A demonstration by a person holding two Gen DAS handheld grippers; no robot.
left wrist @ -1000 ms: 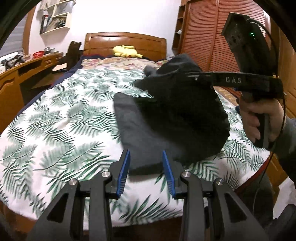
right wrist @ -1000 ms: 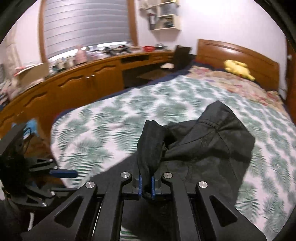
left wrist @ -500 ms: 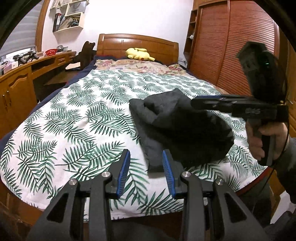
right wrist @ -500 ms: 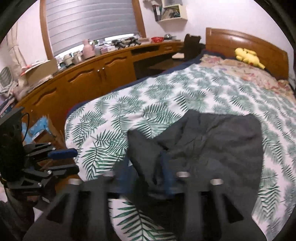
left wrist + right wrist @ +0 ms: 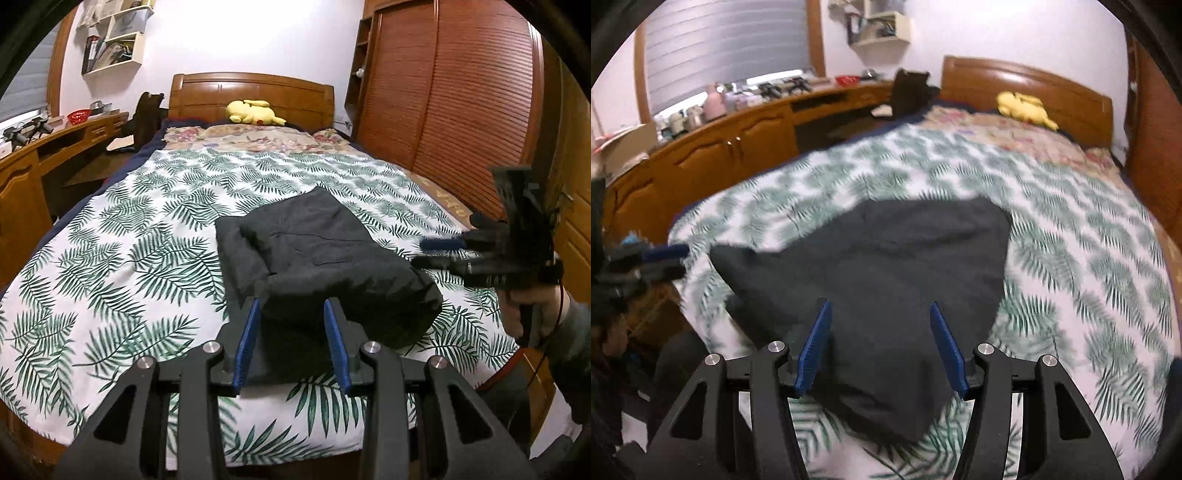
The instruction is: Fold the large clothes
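A dark grey garment lies folded in a thick, roughly rectangular heap on the palm-leaf bedspread, toward the bed's near right side. My left gripper hovers just before its near edge, open, with nothing gripped. In the right wrist view the garment spreads under my right gripper, whose jaws are opening and stand wide above the cloth without pressing on it. The right gripper also shows at the right of the left wrist view, held by a hand. The left gripper appears blurred at the left edge.
A yellow plush toy lies by the wooden headboard. A slatted wooden wardrobe runs along the bed's right side. A long wooden desk with cupboards and clutter flanks the left side under the window.
The right gripper was shut on a raised fold of the garment; it let go and drew back. The garment dropped into a flat folded heap. The left gripper pulled back and rose.
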